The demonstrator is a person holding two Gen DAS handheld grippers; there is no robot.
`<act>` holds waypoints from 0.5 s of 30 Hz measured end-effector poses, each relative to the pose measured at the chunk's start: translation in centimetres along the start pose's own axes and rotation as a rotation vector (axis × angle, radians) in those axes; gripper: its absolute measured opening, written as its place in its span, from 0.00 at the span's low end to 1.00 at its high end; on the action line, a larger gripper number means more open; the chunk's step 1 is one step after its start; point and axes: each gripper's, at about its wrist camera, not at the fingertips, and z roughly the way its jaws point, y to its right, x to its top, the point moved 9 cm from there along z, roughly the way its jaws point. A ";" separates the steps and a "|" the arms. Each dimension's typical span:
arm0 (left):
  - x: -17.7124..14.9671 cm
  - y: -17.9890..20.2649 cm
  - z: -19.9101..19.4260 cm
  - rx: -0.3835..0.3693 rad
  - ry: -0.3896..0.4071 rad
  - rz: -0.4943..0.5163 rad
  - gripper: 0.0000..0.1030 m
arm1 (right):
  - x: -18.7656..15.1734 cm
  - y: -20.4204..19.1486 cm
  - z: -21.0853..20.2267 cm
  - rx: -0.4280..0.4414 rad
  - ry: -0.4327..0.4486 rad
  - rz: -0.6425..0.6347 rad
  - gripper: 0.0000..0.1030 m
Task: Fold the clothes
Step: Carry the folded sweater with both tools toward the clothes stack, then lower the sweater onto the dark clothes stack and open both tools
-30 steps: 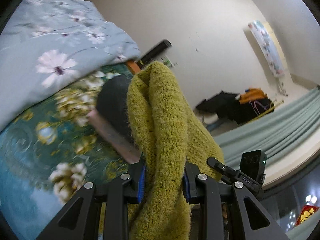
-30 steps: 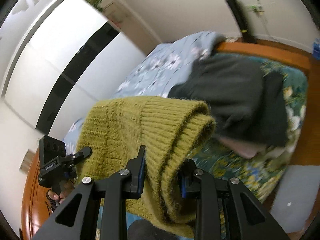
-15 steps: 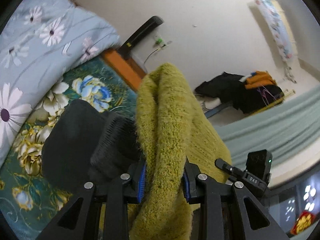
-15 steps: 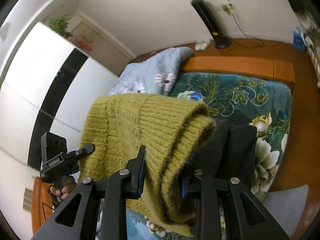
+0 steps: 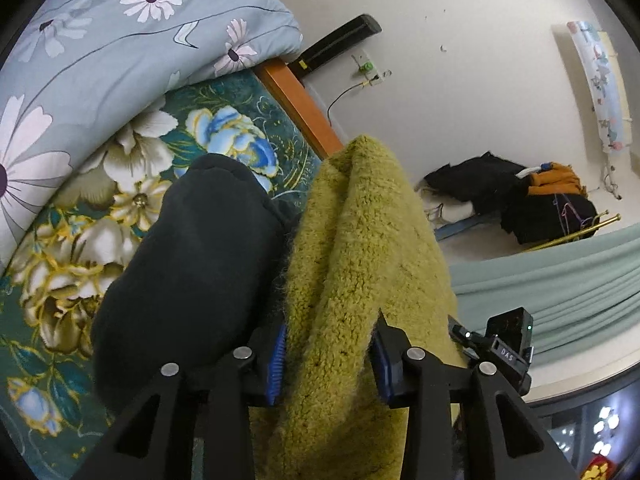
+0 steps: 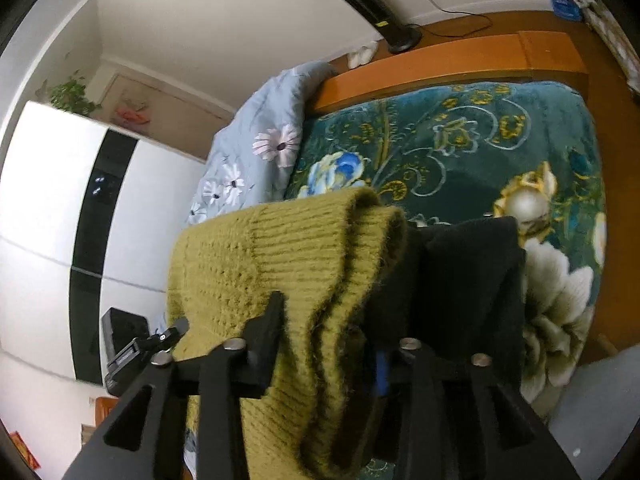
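Observation:
An olive-green knit sweater (image 5: 360, 248) hangs folded between my two grippers, held up above the bed. My left gripper (image 5: 328, 356) is shut on one end of it. My right gripper (image 6: 332, 344) is shut on the other end (image 6: 280, 264), with ribbed layers bunched between the fingers. A folded dark garment (image 5: 200, 264) lies on the teal floral blanket (image 5: 132, 200) just left of the sweater, and shows under it in the right wrist view (image 6: 464, 280). The right gripper's body (image 5: 504, 344) shows past the sweater.
A pale blue daisy quilt (image 5: 100, 60) is heaped along the bed's far side. The orange wooden bed frame (image 6: 440, 68) edges the blanket. A black tower fan (image 6: 368, 4) stands by the wall. A white wardrobe (image 6: 52, 220) is at left. Dark clothes (image 5: 520, 200) lie on the floor.
Both grippers have carried the sweater closer to the folded dark garment and lower over the bed. The dark garment now sits right beside and under the sweater. Both grips are unchanged.

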 end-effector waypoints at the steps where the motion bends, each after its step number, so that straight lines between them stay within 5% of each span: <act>1: 0.1 0.4 -0.3 0.017 -0.006 0.005 0.41 | 0.0 0.0 -0.5 -0.015 0.001 0.005 0.43; 9: 1.3 4.5 -4.6 0.194 0.136 0.175 0.54 | 0.7 -0.8 -6.6 -0.213 0.137 -0.075 0.44; 15: -1.5 9.0 -4.6 0.314 0.192 0.487 0.54 | -1.4 -5.4 -8.2 -0.263 0.236 -0.291 0.44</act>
